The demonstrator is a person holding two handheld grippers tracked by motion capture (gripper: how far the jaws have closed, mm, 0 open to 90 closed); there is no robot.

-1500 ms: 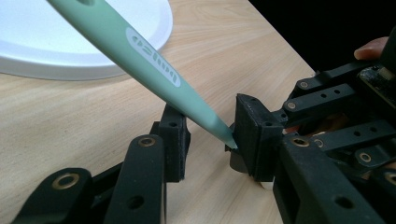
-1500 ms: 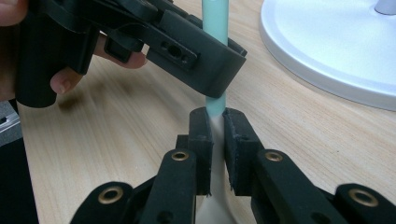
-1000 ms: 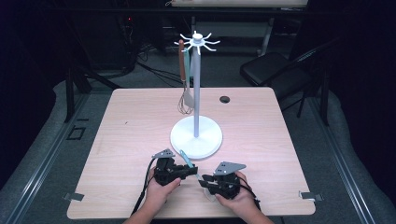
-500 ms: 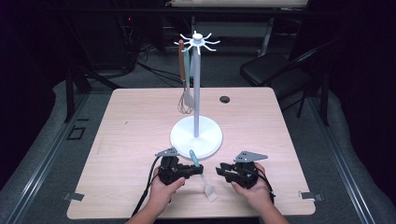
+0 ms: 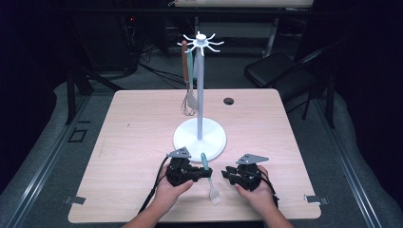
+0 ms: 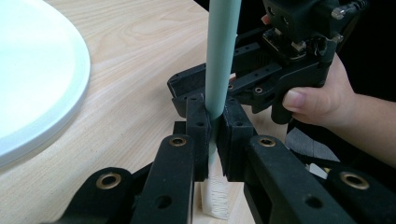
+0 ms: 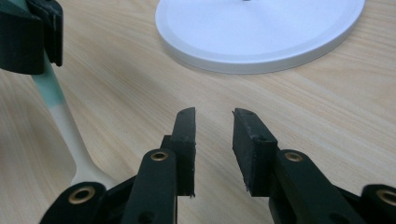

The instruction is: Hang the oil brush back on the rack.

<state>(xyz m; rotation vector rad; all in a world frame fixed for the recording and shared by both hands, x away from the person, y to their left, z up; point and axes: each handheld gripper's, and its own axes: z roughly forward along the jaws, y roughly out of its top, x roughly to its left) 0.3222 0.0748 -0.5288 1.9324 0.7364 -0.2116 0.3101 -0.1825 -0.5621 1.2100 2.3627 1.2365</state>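
Observation:
A utensil with a teal handle (image 5: 205, 162) and a white head (image 5: 214, 195) stands tilted near the table's front edge, head down by the tabletop. My left gripper (image 5: 203, 173) is shut on its handle. In the left gripper view the pads (image 6: 198, 128) squeeze the teal handle (image 6: 222, 56) just above the white head (image 6: 215, 200). My right gripper (image 5: 226, 174) sits a little to the right, open and empty. Its own view shows the bare jaws (image 7: 214, 140), with the utensil (image 7: 60, 112) off to the left in the left gripper (image 7: 32, 32).
A white hanging stand with a round base (image 5: 186, 136) and a tall pole (image 5: 200, 85) rises just behind both grippers. A whisk (image 5: 188, 105) and a teal-handled tool hang from its top hooks. A small dark hole (image 5: 229, 101) marks the far table.
The right gripper has drawn away to the right from the left one. The utensil stays with the left gripper, and its white head now shows between the two hands.

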